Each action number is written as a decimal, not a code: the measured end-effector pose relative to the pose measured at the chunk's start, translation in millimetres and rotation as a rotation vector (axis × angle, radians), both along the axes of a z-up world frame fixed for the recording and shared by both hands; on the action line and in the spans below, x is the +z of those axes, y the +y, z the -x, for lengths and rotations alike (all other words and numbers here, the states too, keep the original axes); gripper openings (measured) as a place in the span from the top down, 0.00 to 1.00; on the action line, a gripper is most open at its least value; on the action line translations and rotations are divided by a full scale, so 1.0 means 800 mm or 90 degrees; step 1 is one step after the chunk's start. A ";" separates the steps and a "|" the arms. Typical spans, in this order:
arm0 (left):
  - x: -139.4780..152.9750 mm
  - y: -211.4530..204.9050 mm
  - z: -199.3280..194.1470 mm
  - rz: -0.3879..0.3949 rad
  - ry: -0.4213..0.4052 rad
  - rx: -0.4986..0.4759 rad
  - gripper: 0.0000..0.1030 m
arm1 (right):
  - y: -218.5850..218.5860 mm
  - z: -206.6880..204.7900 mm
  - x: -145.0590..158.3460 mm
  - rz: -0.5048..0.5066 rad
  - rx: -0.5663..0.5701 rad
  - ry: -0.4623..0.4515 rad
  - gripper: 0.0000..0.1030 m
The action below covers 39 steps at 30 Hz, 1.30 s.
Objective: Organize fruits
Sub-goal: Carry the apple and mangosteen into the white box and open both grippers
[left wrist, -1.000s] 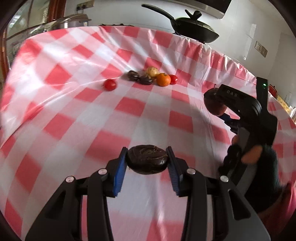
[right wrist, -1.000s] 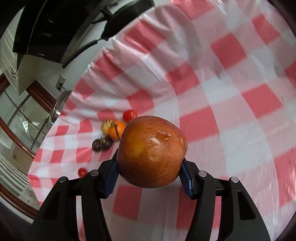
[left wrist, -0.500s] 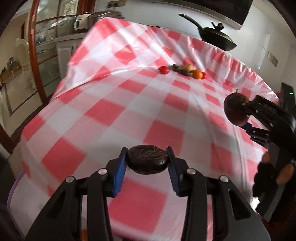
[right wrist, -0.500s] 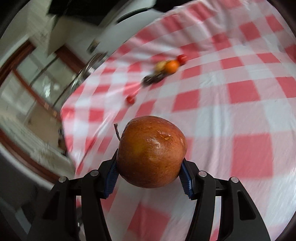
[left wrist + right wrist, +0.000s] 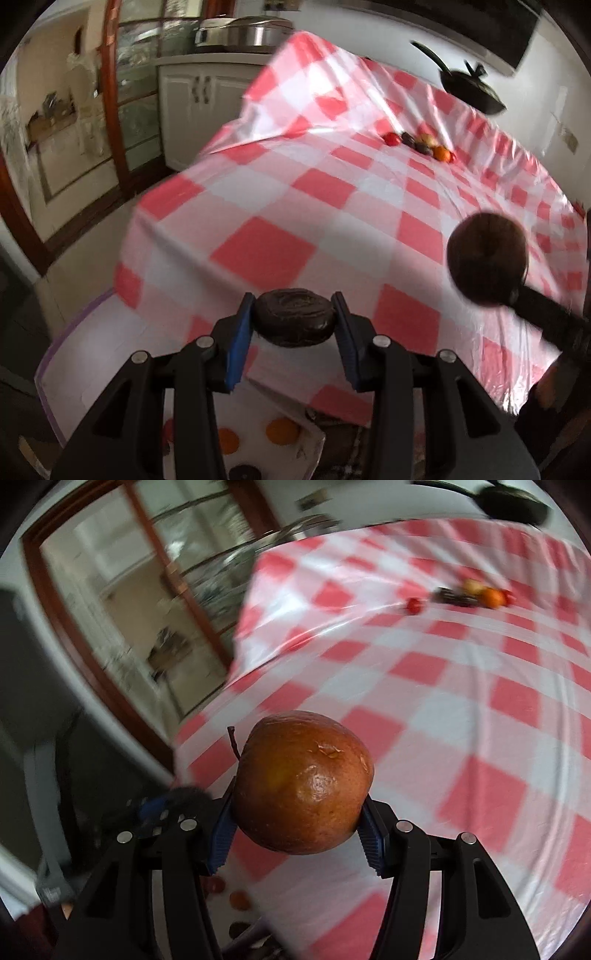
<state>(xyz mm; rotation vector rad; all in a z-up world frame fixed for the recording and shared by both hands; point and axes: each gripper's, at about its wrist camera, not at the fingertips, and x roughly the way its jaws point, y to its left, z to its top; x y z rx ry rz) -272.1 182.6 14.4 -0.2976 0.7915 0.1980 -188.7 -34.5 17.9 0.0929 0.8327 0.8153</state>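
Observation:
My left gripper (image 5: pixel 293 325) is shut on a dark wrinkled passion fruit (image 5: pixel 293 322), held above the near corner of the red-and-white checked tablecloth (image 5: pixel 332 192). My right gripper (image 5: pixel 297 812) is shut on a reddish-brown apple (image 5: pixel 301 781) with a stem; the apple also shows in the left wrist view (image 5: pixel 487 258), to the right. A row of small fruits (image 5: pixel 421 144) lies far across the table, also seen in the right wrist view (image 5: pixel 469 596). Below the table edge a white container (image 5: pixel 258 439) holds orange and dark fruits.
A black lidded pan (image 5: pixel 472 92) sits at the far table edge. White cabinets (image 5: pixel 199 107) and a wood-framed glass door (image 5: pixel 110 110) stand to the left. A steel pot (image 5: pixel 243 35) sits on the cabinet. Floor lies below the table's near-left corner.
Both grippers have pulled back from over the table toward its near-left corner, still holding their fruits. The fruit row is farther away, and the container below the table edge has come into view.

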 end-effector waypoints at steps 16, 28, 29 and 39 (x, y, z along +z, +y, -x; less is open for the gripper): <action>-0.052 0.105 0.109 0.016 0.051 0.162 0.59 | 0.123 0.142 -0.029 0.092 0.308 -0.100 0.45; -0.164 0.155 0.149 0.047 0.192 0.277 0.59 | 0.205 0.196 -0.171 0.313 0.468 -0.082 0.45; -0.171 0.159 0.152 0.054 0.199 0.286 0.59 | 0.208 0.193 -0.178 0.321 0.469 -0.077 0.45; -0.200 0.176 0.160 0.107 0.223 0.321 0.58 | 0.231 0.189 -0.226 0.408 0.488 -0.047 0.45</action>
